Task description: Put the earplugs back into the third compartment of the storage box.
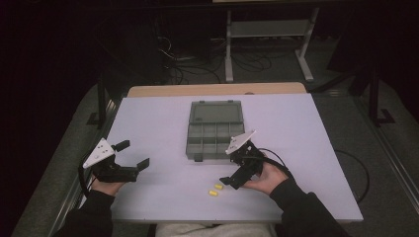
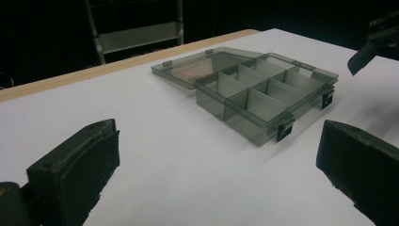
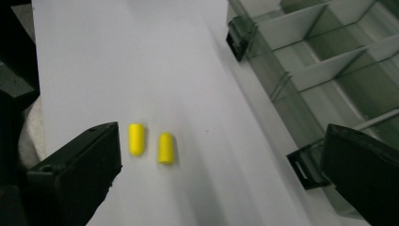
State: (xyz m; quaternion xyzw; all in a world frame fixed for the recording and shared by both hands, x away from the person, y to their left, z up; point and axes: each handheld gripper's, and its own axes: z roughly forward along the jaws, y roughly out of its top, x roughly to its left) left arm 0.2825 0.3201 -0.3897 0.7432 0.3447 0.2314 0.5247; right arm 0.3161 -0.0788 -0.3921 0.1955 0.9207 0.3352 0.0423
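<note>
Two yellow earplugs (image 3: 150,143) lie between the spread jaws of the right gripper (image 3: 221,174) — seemingly untouched, near its left jaw.

The high view looks forward and down on the whole table (image 1: 148,106) from afar. The left gripper view sits low, facing the organizer box (image 2: 263,94) ahead of its claw. The right gripper view looks steeply down, close, sharing that box's edge.

Left claw (image 1: 134,154) held low at bench's left side, jaws spread wide, empty, pointing right. Right claw (image 1: 238,165) near bench's front centre, angled down and leftward, jaws wide apart, gripping nothing. Both forearms in dark sleeves.
</note>
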